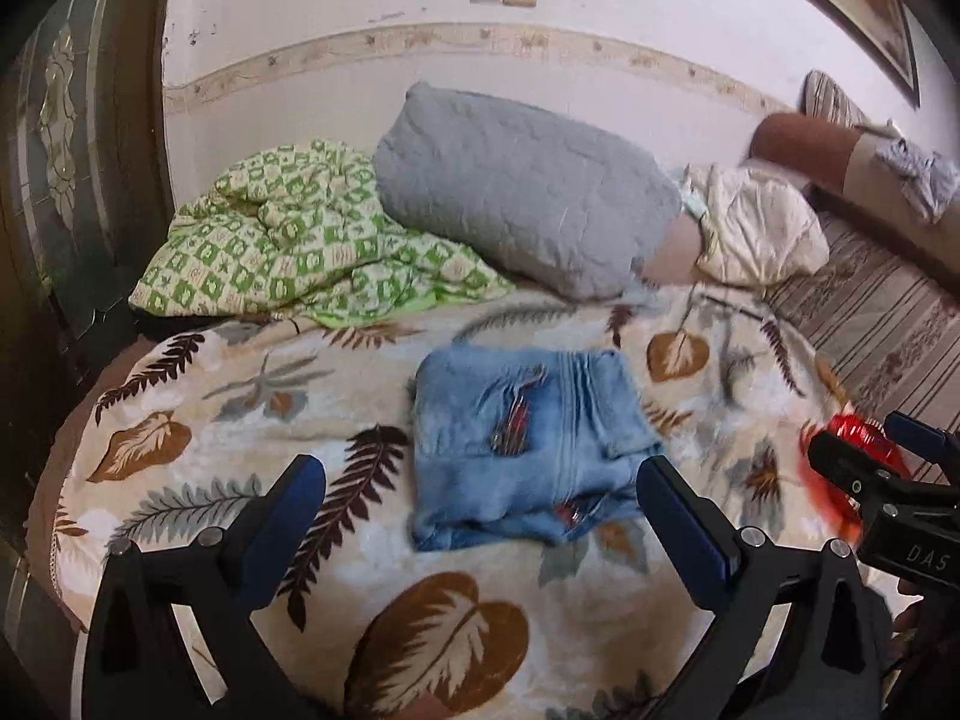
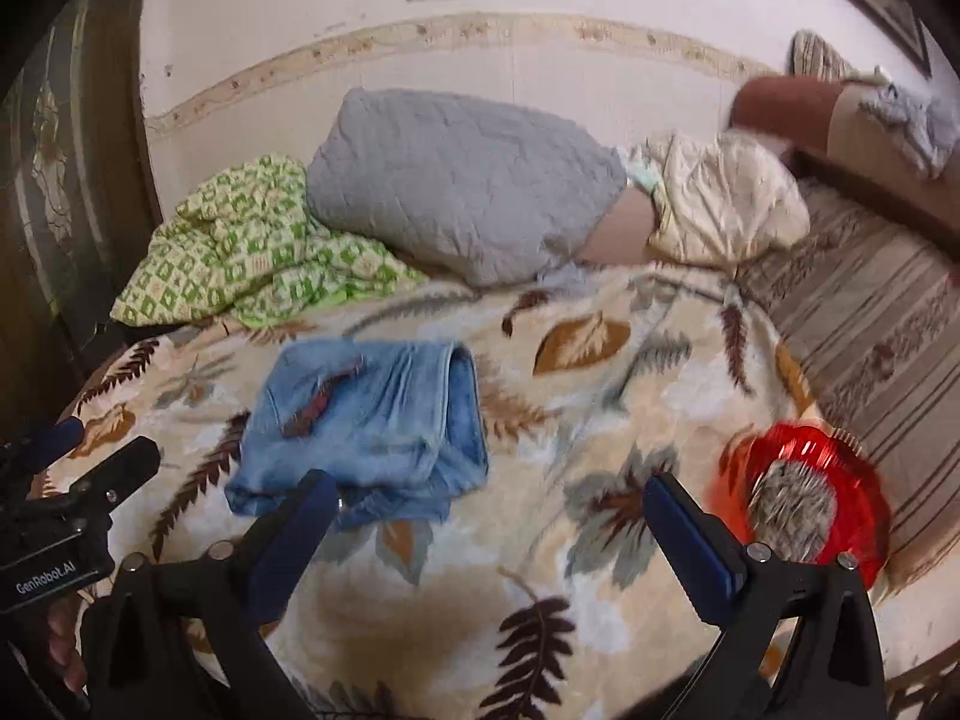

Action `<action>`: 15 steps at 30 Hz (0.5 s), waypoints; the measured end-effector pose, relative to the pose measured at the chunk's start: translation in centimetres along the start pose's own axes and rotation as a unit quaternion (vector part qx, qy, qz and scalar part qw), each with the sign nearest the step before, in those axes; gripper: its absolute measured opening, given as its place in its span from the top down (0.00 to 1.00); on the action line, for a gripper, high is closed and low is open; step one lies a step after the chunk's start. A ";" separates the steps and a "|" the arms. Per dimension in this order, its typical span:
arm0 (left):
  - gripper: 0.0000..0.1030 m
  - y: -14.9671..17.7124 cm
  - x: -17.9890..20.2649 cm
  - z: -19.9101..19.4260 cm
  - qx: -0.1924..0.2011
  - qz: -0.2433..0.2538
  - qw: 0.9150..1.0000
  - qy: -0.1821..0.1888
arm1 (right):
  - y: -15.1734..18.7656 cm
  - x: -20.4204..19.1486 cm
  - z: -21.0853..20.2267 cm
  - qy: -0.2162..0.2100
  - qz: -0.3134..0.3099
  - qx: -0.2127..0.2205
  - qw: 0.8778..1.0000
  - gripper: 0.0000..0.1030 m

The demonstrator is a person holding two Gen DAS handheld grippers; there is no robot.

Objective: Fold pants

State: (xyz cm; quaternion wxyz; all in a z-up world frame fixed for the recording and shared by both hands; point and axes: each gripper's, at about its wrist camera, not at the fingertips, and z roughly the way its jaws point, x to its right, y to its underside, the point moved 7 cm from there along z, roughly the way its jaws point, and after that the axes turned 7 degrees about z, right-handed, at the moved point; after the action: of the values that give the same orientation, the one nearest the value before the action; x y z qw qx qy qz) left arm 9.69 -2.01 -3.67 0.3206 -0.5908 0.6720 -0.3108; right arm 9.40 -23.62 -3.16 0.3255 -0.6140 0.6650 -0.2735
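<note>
Light blue denim pants lie folded into a compact square on the leaf-patterned blanket; they also show in the right wrist view. My left gripper is open and empty, its blue-padded fingers just in front of the pants' near edge, not touching. My right gripper is open and empty, to the right of the pants, its left finger close to their near corner. The right gripper also shows at the right edge of the left wrist view, and the left gripper shows at the left edge of the right wrist view.
A red round brush-like object lies on the blanket at the right, also seen in the left wrist view. A green checked quilt, grey pillow and cream pillow sit at the back by the wall. A striped mattress is at right.
</note>
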 end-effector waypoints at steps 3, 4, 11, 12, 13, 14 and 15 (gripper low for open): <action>0.00 0.5 0.4 0.4 -0.009 -0.003 1.000 0.012 | -0.5 -0.3 -0.5 0.004 -0.004 0.013 1.000 0.00; 0.00 0.9 0.6 0.6 -0.015 -0.002 1.000 0.011 | -0.2 -0.2 -0.3 0.002 -0.001 0.009 1.000 0.00; 0.00 2.2 1.0 1.3 -0.034 0.008 0.999 0.007 | 2.8 0.2 1.6 0.003 0.009 -0.036 0.999 0.00; 0.00 2.2 1.0 1.2 -0.034 0.007 0.999 0.008 | 2.8 0.3 1.6 0.006 0.009 -0.035 0.999 0.00; 0.00 2.2 0.9 1.2 -0.034 0.005 0.999 0.008 | 2.8 0.4 1.5 0.007 0.009 -0.033 0.999 0.00; 0.00 2.3 0.9 1.2 -0.035 0.005 0.999 0.009 | 2.7 0.4 1.4 0.008 0.010 -0.032 0.999 0.00; 0.00 2.3 0.9 1.2 -0.036 0.005 0.999 0.010 | 2.7 0.5 1.3 0.007 0.011 -0.030 0.999 0.00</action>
State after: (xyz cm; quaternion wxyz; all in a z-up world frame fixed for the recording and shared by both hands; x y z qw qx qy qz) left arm 9.17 -2.74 -6.33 0.2943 -0.5958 0.6883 -0.2909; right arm 8.68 -23.82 -6.09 0.3049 -0.6145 0.6817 -0.2544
